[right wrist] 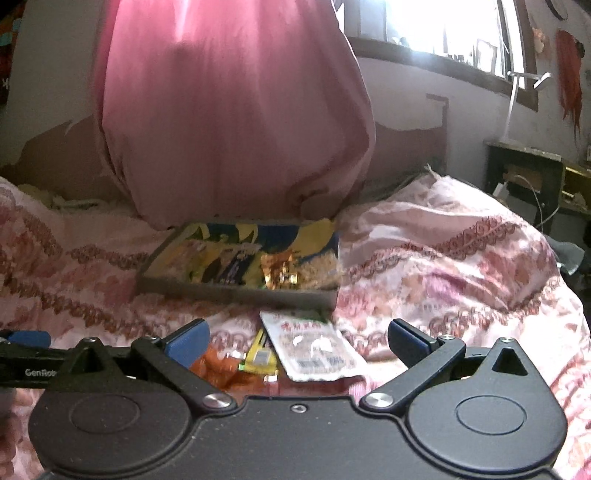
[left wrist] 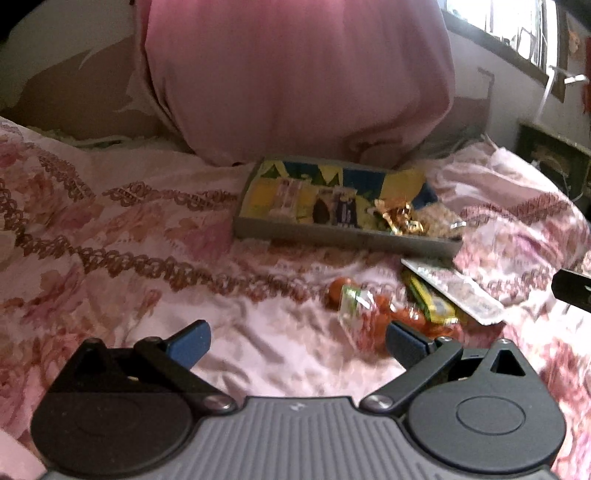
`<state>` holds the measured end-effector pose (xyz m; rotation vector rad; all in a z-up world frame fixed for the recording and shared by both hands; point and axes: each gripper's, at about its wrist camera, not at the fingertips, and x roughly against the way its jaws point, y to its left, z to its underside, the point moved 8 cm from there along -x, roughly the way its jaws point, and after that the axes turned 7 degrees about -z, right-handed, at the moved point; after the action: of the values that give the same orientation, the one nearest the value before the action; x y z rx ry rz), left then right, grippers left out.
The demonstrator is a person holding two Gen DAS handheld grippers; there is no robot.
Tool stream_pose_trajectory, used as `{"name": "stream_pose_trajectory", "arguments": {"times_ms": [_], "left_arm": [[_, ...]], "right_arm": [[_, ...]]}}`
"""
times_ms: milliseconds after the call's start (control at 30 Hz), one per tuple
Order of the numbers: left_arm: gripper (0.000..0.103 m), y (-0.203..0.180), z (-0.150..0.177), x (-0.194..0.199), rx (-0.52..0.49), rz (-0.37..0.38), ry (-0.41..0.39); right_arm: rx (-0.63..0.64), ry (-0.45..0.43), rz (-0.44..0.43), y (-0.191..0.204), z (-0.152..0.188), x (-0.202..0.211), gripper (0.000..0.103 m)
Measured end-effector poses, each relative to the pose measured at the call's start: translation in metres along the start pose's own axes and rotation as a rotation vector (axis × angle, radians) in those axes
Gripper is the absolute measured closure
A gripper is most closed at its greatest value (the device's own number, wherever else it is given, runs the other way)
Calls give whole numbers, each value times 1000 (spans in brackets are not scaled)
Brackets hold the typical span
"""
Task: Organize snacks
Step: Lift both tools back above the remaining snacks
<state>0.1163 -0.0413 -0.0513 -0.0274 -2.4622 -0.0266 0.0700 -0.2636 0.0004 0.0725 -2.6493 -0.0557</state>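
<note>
Grey snack tray (left wrist: 332, 236) sits beyond both wide-open tools.

"GenRob", cut off, white on the black left gripper (right wrist: 26, 363) body at right view's edge. White packet (right wrist: 314, 347) has red and dark print, too blurred to read. Tray (right wrist: 236, 291) wrappers unreadable.

A bed spread with a pink floral quilt (right wrist: 461, 258) fills the room's foreground, a large pink cloth (right wrist: 229, 118) hanging behind it against a pale peeling wall (right wrist: 48, 74), while a bright window (right wrist: 454, 29) glares above a dark side cabinet (right wrist: 524, 177).
</note>
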Motion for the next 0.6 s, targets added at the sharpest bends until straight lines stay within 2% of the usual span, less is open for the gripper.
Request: {"name": "stream_pose_trajectory", "arguments": {"times_ms": [200,600], "left_arm": [[0,-1,14,6,-40,-19,25],[0,2,23,-2,-47,-58,91]], "right_arm": [[-5,67,0,4,21,5,1],[-13,160,-9,11,43,-7,1]]}}
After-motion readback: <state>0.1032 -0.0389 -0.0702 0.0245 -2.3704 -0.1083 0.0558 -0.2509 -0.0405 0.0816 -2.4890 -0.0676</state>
